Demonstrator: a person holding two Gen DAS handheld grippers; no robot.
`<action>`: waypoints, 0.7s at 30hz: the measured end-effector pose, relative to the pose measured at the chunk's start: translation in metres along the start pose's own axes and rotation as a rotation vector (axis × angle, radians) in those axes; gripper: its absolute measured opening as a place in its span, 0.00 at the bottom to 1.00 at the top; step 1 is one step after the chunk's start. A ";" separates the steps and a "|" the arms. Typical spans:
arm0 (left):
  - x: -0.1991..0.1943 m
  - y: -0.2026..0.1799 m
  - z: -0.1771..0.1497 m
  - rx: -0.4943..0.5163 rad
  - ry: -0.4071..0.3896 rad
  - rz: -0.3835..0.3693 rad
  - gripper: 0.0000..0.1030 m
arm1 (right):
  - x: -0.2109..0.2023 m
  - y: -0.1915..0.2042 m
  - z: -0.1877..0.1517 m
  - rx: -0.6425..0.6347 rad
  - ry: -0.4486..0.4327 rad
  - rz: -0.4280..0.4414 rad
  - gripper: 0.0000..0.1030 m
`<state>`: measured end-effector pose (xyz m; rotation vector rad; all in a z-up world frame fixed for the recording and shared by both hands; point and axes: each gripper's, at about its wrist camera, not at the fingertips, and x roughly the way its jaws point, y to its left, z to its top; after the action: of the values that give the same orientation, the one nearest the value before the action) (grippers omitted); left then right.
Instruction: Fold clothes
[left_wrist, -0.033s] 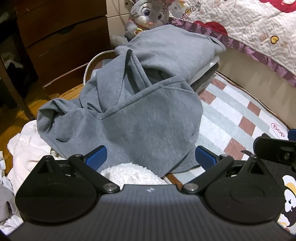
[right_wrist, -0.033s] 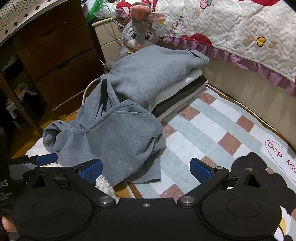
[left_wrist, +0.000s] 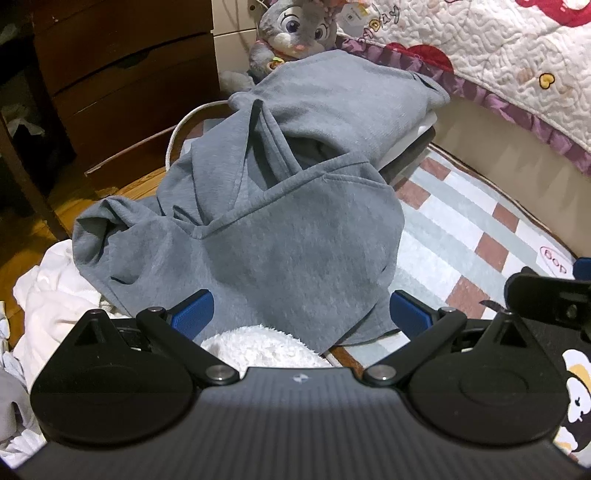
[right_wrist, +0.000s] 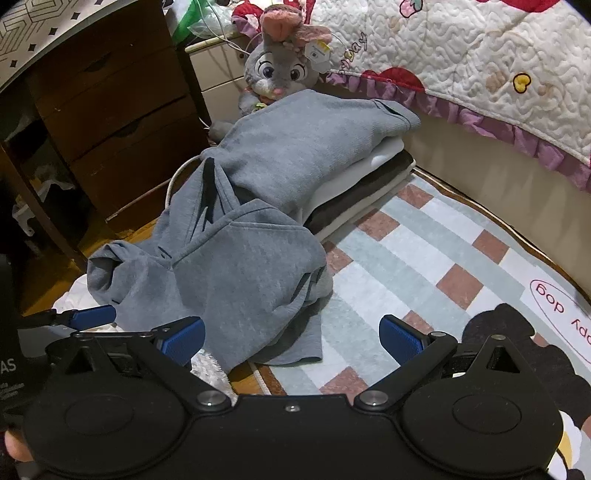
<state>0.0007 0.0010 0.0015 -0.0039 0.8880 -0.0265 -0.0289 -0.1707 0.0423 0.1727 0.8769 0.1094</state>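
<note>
Fig. Both wrist views, start of a fold. The left tongs (left_wrist: 301, 314) and the right tongs (right_wrist: 291, 338) stand wide and empty, blue pads poised above the near hem of the grey sweatshirt (left_wrist: 280, 229); neither pad touches cloth. This spread, side-by-side stance probably suits a two-point pickup of the lower edge, so that the garment could be drawn out flat onto the checked rug (right_wrist: 417, 258).

The grey sweatshirt lies crumpled rather than spread. Its far part is draped over a stack of folded clothes (right_wrist: 373, 177) beside the bed (right_wrist: 461, 147), which raises that end; its near part slumps down across the rug's edge and the wooden floor (left_wrist: 40, 240). A seamed edge runs across the middle, with a deep tuck of cloth standing up behind it, and one sleeve is bunched at the left. A ribbed cuff shows at the far right corner. Whether the front or the back faces up cannot be told from these views.

White garments (left_wrist: 48, 295) and a fluffy white cloth (left_wrist: 258, 343) lie beneath the near hem. A plush rabbit (right_wrist: 277, 74) sits behind the stack.
</note>
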 end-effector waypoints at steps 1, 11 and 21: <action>0.000 0.001 0.001 -0.003 -0.003 -0.002 1.00 | 0.000 0.000 0.000 0.000 0.001 -0.001 0.99; -0.002 0.010 0.001 -0.022 -0.017 -0.022 1.00 | 0.004 0.007 0.000 0.006 0.015 -0.010 0.99; 0.001 0.016 0.003 -0.024 0.001 -0.055 1.00 | 0.005 0.001 -0.001 0.026 0.023 0.011 0.99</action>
<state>0.0042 0.0174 0.0025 -0.0513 0.8893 -0.0675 -0.0264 -0.1685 0.0382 0.2013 0.9009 0.1108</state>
